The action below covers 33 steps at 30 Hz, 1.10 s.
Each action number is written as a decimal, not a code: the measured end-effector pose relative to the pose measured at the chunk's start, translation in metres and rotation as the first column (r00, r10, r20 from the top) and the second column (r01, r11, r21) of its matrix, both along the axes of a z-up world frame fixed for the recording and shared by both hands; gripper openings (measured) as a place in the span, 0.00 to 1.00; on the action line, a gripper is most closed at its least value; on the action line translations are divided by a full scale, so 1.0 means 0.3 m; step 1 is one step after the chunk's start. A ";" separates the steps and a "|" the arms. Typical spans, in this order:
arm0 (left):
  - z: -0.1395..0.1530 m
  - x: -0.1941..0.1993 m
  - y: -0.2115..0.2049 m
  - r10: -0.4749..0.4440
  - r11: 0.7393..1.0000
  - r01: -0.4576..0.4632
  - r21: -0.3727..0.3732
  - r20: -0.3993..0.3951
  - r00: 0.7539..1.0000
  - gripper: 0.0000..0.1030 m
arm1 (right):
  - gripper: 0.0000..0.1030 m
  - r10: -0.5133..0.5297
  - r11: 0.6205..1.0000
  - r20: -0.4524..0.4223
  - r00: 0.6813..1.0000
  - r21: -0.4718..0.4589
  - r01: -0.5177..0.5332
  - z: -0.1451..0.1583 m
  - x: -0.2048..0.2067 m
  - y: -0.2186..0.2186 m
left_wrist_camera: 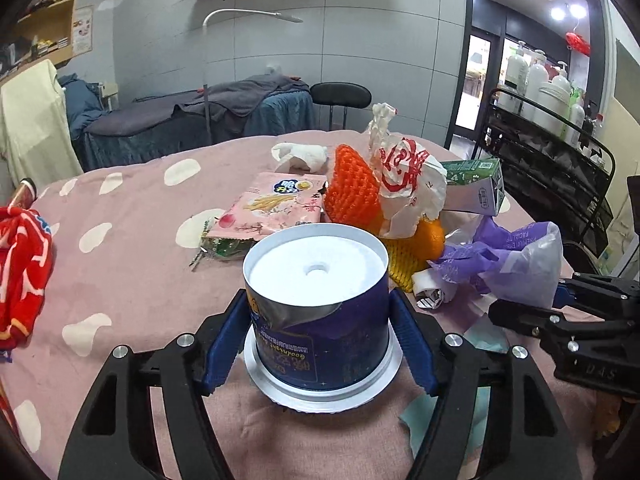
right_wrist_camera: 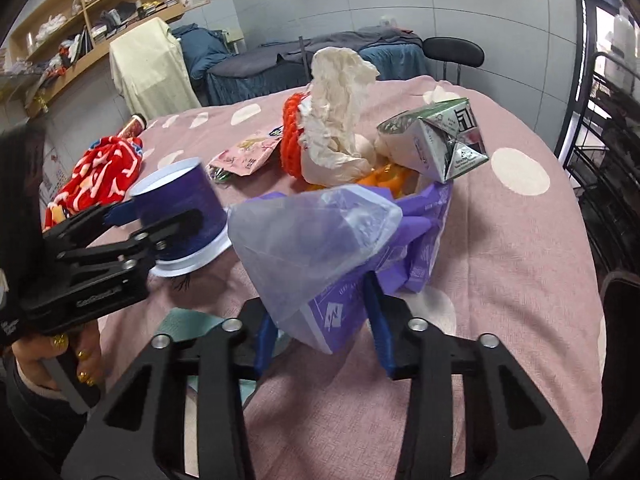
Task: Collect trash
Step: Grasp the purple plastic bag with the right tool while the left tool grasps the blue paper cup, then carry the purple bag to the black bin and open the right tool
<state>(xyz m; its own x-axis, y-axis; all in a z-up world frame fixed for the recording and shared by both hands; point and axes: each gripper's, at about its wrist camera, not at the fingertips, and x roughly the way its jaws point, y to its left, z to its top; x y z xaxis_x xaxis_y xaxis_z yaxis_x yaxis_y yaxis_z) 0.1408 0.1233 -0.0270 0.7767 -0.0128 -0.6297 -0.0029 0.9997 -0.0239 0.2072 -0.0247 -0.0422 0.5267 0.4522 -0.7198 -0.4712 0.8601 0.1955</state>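
A dark blue paper cup (left_wrist_camera: 332, 344) stands upside down on the pink spotted tablecloth (left_wrist_camera: 140, 260), its white base up. My left gripper (left_wrist_camera: 320, 320) is shut on it, one blue pad pressed on each side; the right wrist view shows the same grip (right_wrist_camera: 160, 216) on the cup (right_wrist_camera: 180, 200). My right gripper (right_wrist_camera: 320, 308) is shut on a crumpled purple plastic bag (right_wrist_camera: 320, 240), which hides the left fingertip. In the left wrist view that gripper (left_wrist_camera: 532, 300) sits at the right edge by the bag (left_wrist_camera: 516, 264).
Behind the cup lie a pink snack packet (left_wrist_camera: 276, 208), an orange foam net (left_wrist_camera: 352, 188), a white printed bag (left_wrist_camera: 408, 184), a green carton (left_wrist_camera: 476, 188) and a tissue (left_wrist_camera: 300, 154). A red cloth (left_wrist_camera: 20, 272) lies far left. A bottle cart (left_wrist_camera: 552, 120) stands right.
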 end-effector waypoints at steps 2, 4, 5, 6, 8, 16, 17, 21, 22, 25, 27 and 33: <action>0.010 -0.025 0.000 0.011 1.000 -0.011 0.002 0.019 1.000 0.67 | 0.22 -0.014 1.000 0.020 1.000 0.004 0.014 0.011 -0.011 -0.019; 0.021 -0.050 0.000 0.025 1.000 -0.025 0.003 0.040 0.999 0.67 | 0.15 -0.029 0.999 0.031 0.999 0.024 0.029 0.023 -0.023 -0.048; 0.027 -0.060 0.000 0.028 1.000 -0.028 0.001 0.052 0.998 0.67 | 0.14 -0.035 0.998 0.031 0.999 0.045 0.034 0.030 -0.036 -0.070; 0.034 -0.072 -0.002 0.032 0.999 -0.032 -0.004 0.065 0.997 0.67 | 0.11 -0.042 0.997 0.034 0.999 0.066 0.039 0.039 -0.048 -0.091; 0.048 -0.093 -0.008 0.038 0.999 -0.037 -0.013 0.084 0.996 0.67 | 0.09 -0.046 0.995 0.046 0.998 0.090 0.041 0.055 -0.084 -0.124; 0.103 -0.157 -0.064 0.017 0.999 -0.012 -0.036 0.141 0.990 0.67 | 0.06 -0.087 0.985 0.120 0.989 0.159 0.067 0.143 -0.238 -0.242; 0.109 -0.164 -0.074 0.011 0.999 -0.005 -0.041 0.146 0.989 0.67 | 0.06 -0.091 0.983 0.126 0.988 0.169 0.069 0.153 -0.255 -0.255; 0.131 -0.190 -0.124 -0.022 0.998 0.030 -0.047 0.169 0.985 0.67 | 0.06 -0.110 0.979 0.154 0.982 0.187 0.080 0.189 -0.324 -0.309; 0.134 -0.195 -0.136 -0.032 0.998 0.040 -0.047 0.172 0.985 0.67 | 0.06 -0.116 0.979 0.161 0.980 0.187 0.085 0.195 -0.341 -0.323; 0.145 -0.205 -0.183 -0.066 0.996 0.077 -0.050 0.184 0.981 0.67 | 0.06 -0.146 0.975 0.182 0.972 0.191 0.111 0.211 -0.388 -0.368; 0.150 -0.208 -0.217 -0.094 0.993 0.107 -0.057 0.190 0.977 0.67 | 0.06 -0.168 0.971 0.190 0.967 0.200 0.129 0.219 -0.412 -0.403; 0.155 -0.201 -0.324 -0.178 0.978 0.196 -0.076 0.202 0.963 0.67 | 0.06 -0.278 0.950 0.221 0.935 0.204 0.234 0.247 -0.458 -0.549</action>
<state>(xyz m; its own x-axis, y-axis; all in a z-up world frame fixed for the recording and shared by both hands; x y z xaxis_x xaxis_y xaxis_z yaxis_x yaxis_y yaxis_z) 0.0806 0.0261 0.0195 0.8612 -0.2217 -0.4575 0.1979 0.9751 -0.1000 0.0699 -0.1894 0.0318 0.7901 0.3839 -0.4779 -0.2912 0.9211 0.2584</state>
